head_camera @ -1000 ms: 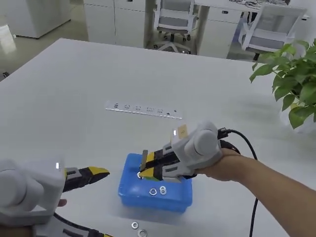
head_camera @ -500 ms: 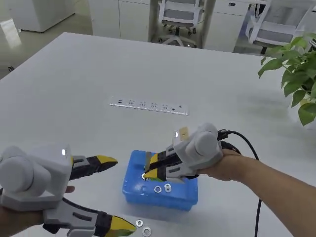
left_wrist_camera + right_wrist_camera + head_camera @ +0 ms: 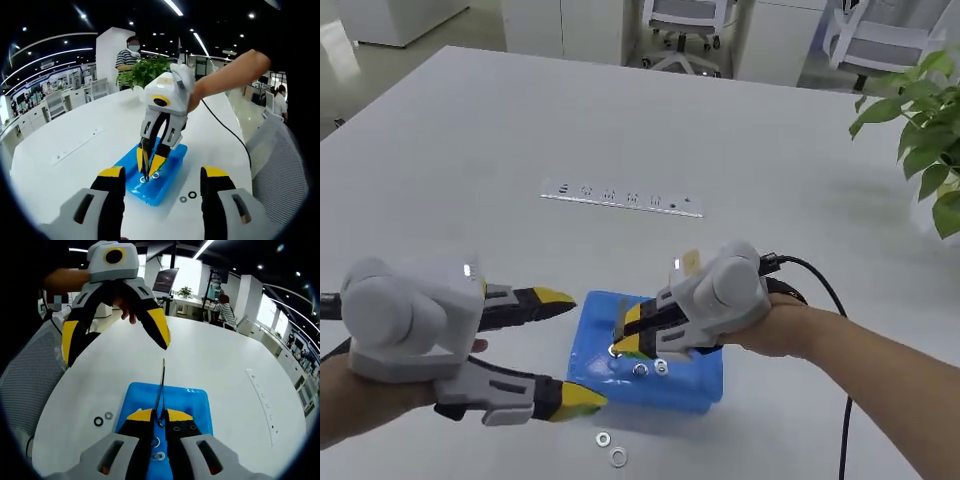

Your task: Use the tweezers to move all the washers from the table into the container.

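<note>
Inside the shallow blue rectangular plastic container (image 3: pixel 695 385), near its front edge, lie two small silver metal washers (image 3: pixel 651 369), just beside each other. Two more loose washers (image 3: pixel 611 448) rest on the white counter (image 3: pixel 620 130) just in front of the container, close together; the left gripper view places them (image 3: pixel 188 196) beside the container's (image 3: pixel 172 167) near corner. The slim metal tweezers (image 3: pixel 161 385) point down over the container (image 3: pixel 195 405). Their tips are near the washers inside, but whether they grip one cannot be told. The right claw (image 3: pixel 628 338) is clenched on the tweezers (image 3: pixel 617 323), its yellow-tipped jaws pressed together around the shank, with a person's hand behind it. The left claw (image 3: pixel 572 348) hangs to the left of the container with its jaws spread wide and nothing between them. Seen from the right gripper view, the left claw (image 3: pixel 115 351) stands well above the counter. Farther back on the counter lies a flat white power strip (image 3: pixel 620 197), and a green leafy plant (image 3: pixel 925 110) stands at the right edge.
</note>
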Demonstrator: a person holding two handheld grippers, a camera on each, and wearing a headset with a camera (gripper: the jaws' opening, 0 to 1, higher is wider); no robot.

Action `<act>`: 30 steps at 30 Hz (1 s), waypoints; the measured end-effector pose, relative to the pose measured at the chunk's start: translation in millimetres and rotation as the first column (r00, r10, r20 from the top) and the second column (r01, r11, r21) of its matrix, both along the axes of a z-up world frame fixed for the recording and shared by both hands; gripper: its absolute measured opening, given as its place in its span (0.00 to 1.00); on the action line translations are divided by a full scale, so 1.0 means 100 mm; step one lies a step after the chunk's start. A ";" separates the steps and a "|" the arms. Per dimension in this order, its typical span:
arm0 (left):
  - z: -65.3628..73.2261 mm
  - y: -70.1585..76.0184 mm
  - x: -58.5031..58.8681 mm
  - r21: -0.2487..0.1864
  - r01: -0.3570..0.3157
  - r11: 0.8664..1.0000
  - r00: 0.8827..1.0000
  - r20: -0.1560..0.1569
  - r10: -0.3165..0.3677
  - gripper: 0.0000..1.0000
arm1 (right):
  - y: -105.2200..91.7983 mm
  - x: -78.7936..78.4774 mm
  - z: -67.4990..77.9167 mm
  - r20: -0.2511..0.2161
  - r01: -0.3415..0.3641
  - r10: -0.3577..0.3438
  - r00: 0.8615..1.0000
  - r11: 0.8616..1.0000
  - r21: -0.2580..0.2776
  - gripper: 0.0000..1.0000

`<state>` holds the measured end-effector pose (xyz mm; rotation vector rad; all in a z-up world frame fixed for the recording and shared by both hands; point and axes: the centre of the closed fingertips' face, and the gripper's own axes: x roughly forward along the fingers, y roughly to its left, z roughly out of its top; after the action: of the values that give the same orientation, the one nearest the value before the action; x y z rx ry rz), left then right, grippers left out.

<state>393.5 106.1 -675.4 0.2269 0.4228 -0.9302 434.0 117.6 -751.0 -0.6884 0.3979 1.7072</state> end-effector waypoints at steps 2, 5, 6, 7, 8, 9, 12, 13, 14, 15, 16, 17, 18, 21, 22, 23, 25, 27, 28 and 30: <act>0.00 0.01 0.04 -0.001 0.005 1.000 1.000 0.005 -0.005 0.59 | -0.01 -0.01 -0.02 -0.002 -0.001 0.001 1.000 1.000 -0.002 0.09; -0.03 0.04 0.11 0.011 0.016 1.000 1.000 0.016 -0.016 0.53 | -0.04 -0.02 -0.06 -0.009 0.002 -0.002 1.000 1.000 -0.005 0.09; -0.04 0.04 0.12 0.012 0.016 1.000 1.000 0.014 -0.016 0.50 | -0.05 -0.03 -0.07 -0.010 0.001 -0.001 1.000 1.000 -0.009 0.09; -0.05 0.05 0.14 0.014 0.017 1.000 1.000 0.014 -0.017 0.47 | -0.06 -0.03 -0.08 -0.010 0.000 0.000 1.000 1.000 -0.011 0.09; -0.05 0.03 0.15 0.020 0.020 1.000 1.000 0.017 -0.020 0.45 | -0.06 -0.03 -0.09 -0.011 0.000 0.000 1.000 1.000 -0.011 0.09; -0.06 0.03 0.16 0.025 0.022 0.999 1.000 0.019 -0.023 0.41 | -0.06 -0.03 -0.09 -0.014 0.002 -0.002 1.000 1.000 -0.012 0.09; -0.11 0.06 0.22 0.037 0.023 0.999 0.999 0.024 -0.024 0.31 | -0.07 -0.04 -0.12 -0.014 -0.001 0.000 1.000 1.000 -0.017 0.09; -0.11 0.06 0.25 0.039 0.023 0.999 0.999 0.027 -0.024 0.29 | -0.07 -0.04 -0.12 -0.015 -0.002 0.002 1.000 1.000 -0.019 0.09; -0.12 0.07 0.27 0.043 0.021 0.999 0.999 0.031 -0.022 0.28 | -0.08 -0.05 -0.13 -0.015 -0.003 0.003 1.000 1.000 -0.020 0.09; -0.12 0.06 0.30 0.046 0.018 0.999 0.999 0.034 -0.020 0.27 | -0.08 -0.05 -0.13 -0.016 -0.003 0.003 1.000 1.000 -0.020 0.09; -0.13 0.06 0.30 0.047 0.018 0.999 0.999 0.033 -0.019 0.26 | -0.08 -0.05 -0.14 -0.019 -0.004 0.004 1.000 1.000 -0.021 0.09; -0.14 0.06 0.33 0.051 0.020 0.998 0.999 0.035 -0.022 0.25 | -0.08 -0.06 -0.15 -0.020 -0.007 0.006 1.000 1.000 -0.021 0.09; -0.15 0.05 0.35 0.055 0.024 0.998 0.999 0.037 -0.026 0.24 | -0.08 -0.07 -0.16 -0.023 -0.009 0.008 1.000 1.000 -0.025 0.09; -0.15 -0.02 0.36 0.060 0.038 0.997 0.998 0.038 -0.041 0.21 | -0.08 -0.07 -0.16 -0.027 -0.007 0.006 1.000 1.000 -0.021 0.09; -0.15 -0.04 0.36 0.060 0.044 0.997 0.998 0.038 -0.046 0.20 | -0.08 -0.07 -0.16 -0.026 -0.009 0.008 1.000 1.000 -0.021 0.09; -0.16 -0.05 0.37 0.056 0.049 0.997 0.998 0.037 -0.051 0.19 | -0.08 -0.07 -0.16 -0.026 -0.009 0.009 1.000 1.000 -0.022 0.09; -0.19 -0.08 0.39 0.059 0.055 0.997 0.998 0.035 -0.057 0.16 | -0.08 -0.08 -0.16 -0.026 -0.011 0.010 1.000 1.000 -0.022 0.09; -0.21 -0.09 0.40 0.062 0.062 0.996 0.997 0.032 -0.064 0.15 | -0.08 -0.08 -0.16 -0.026 -0.011 0.010 1.000 1.000 -0.022 0.09; -0.23 -0.10 0.40 0.065 0.067 0.996 0.997 0.030 -0.069 0.15 | -0.08 -0.08 -0.16 -0.026 -0.012 0.011 1.000 1.000 -0.022 0.09; -0.24 -0.12 0.41 0.063 0.074 0.995 0.997 0.027 -0.076 0.14 | -0.08 -0.08 -0.16 -0.022 -0.014 0.014 1.000 1.000 -0.021 0.09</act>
<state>434.6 94.1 -699.4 0.3138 0.4188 -0.9871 425.6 109.3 -767.3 -0.6893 0.4279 1.7272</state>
